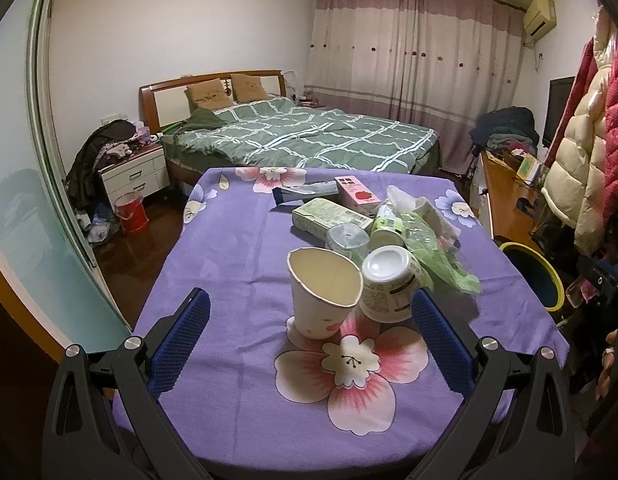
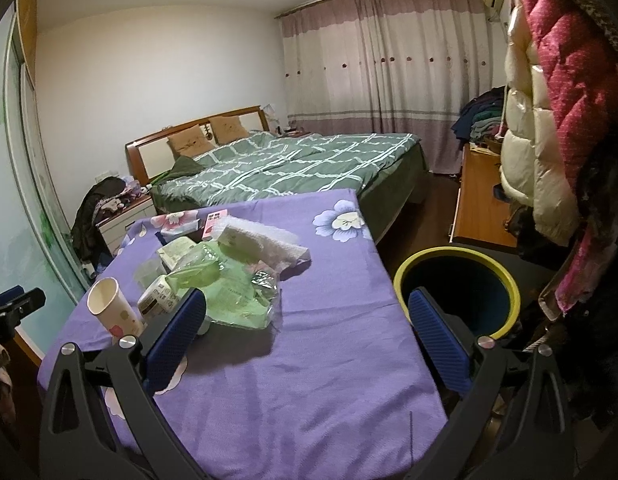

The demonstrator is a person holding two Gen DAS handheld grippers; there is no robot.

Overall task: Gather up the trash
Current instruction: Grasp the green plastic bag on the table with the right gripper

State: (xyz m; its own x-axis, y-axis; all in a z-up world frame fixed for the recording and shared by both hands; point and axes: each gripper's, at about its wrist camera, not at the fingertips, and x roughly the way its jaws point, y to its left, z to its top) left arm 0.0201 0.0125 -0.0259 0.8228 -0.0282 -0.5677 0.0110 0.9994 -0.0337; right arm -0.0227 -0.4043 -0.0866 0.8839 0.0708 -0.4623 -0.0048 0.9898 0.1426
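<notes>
Paper cup (image 1: 324, 292) stands upright near yellow-rimmed bin (image 2: 457, 258).

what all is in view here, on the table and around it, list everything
paper cup: 1, white with pink dots, upright at table's near end
tub: 1, white, on its side beside the cup
green plastic bag: 1, crumpled, mid table
pale green box: 1, behind the cup
pink carton: 1, far end
table: 1, purple floral cloth
bin: 1, yellow rim, dark inside, right of table
bed: 1, green check cover, behind table
left gripper: open, blue pads, before the cup
right gripper: open, over table's right edge
</notes>
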